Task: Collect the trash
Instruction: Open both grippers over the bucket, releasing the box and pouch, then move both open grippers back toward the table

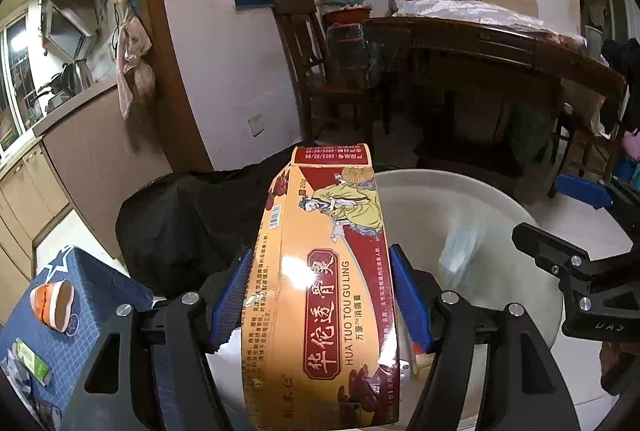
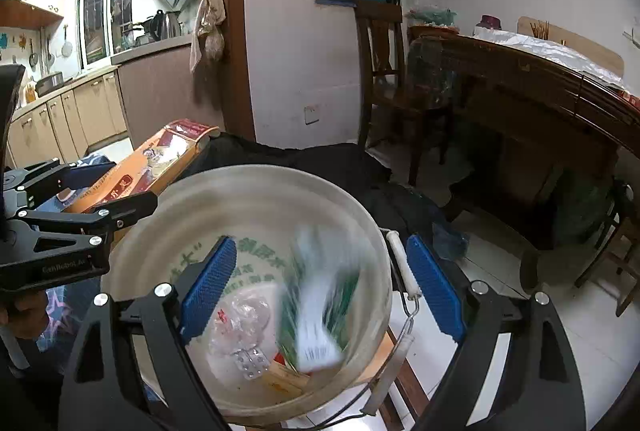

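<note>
**A:** left gripper [image 1: 320, 295] clamped on the long orange carton [image 1: 324, 271], pads pressed on both long sides. Carton sticks out far past the fingers, its far end about level with the near-left rim of the white bucket [image 1: 532, 231]. Not over the opening yet, as far as I can tell

**B:** risk there?

**A:** length. Let it go early and the far end catches the rim, carton tips out to the left onto the black cloth [image 1: 188, 215]. Glossy card could also pivot in the pads

**B:** right side?

**A:** right gripper [image 2: 320, 291] spread wide above the bucket, nothing between the pads. A white and green pack [image 2: 316, 315] is a blur inside the bucket, looks mid-drop onto the blister pack [image 2: 252, 361] and clear wrapper [image 2: 244, 315]

**B:** so that one lands fine

**A:** likely. Bigger worry: the grippers are close, the left sits just left of the rim. Swinging the carton in could hit the right fingers or knock the wire handle [image 2: 404, 311]. Chair [image 2: 384, 63] and table [image 2: 540, 83] are far, no issue
</note>
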{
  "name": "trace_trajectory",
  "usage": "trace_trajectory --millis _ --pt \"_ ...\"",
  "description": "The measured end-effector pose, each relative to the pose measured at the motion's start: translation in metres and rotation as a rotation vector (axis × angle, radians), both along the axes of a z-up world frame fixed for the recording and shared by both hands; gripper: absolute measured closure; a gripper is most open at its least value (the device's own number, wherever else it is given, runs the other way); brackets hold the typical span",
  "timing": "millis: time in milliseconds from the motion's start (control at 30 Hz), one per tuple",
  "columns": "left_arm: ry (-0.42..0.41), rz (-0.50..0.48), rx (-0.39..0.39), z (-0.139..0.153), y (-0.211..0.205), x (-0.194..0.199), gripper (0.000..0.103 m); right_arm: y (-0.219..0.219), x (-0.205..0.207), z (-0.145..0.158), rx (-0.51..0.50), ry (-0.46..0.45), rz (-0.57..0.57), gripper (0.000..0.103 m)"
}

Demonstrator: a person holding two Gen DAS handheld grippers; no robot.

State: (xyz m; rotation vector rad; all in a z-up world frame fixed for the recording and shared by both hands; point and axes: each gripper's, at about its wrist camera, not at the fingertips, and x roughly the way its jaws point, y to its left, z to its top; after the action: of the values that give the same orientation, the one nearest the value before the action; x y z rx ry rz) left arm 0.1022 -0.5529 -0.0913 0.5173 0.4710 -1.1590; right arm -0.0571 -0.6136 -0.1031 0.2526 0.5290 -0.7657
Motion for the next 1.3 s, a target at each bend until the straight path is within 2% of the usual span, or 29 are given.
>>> trace_trajectory --millis 167,233,333,567,800,1300 --pt "0.011 -0.023 -0.004 0.004 -0.005 -0.003 0.034 0.004 -0.006 0.006 -0.014 -0.011 -0.004 0.019" --pt "0.021 -0.031 -0.009 0.007 -0.005 -0.002 0.029 0.005 -0.011 0.009 -0.017 -0.021 -0.011 0.019" --pt "0.012 -0.039 -0.017 0.010 -0.007 -0.003 0.028 0.006 -0.019 0.012 -0.010 -0.040 -0.024 0.019" --pt "0.032 -0.005 -0.034 0.014 0.004 0.004 0.028 0.012 -0.022 0.018 -0.018 -0.050 -0.017 0.019" --pt "0.051 0.030 -0.072 0.025 0.037 0.014 0.028 0.027 -0.016 0.023 -0.019 -0.072 0.015 0.019" --pt "0.012 0.142 -0.135 0.049 0.126 0.027 0.028 0.062 0.019 0.025 -0.032 -0.038 0.070 0.021"
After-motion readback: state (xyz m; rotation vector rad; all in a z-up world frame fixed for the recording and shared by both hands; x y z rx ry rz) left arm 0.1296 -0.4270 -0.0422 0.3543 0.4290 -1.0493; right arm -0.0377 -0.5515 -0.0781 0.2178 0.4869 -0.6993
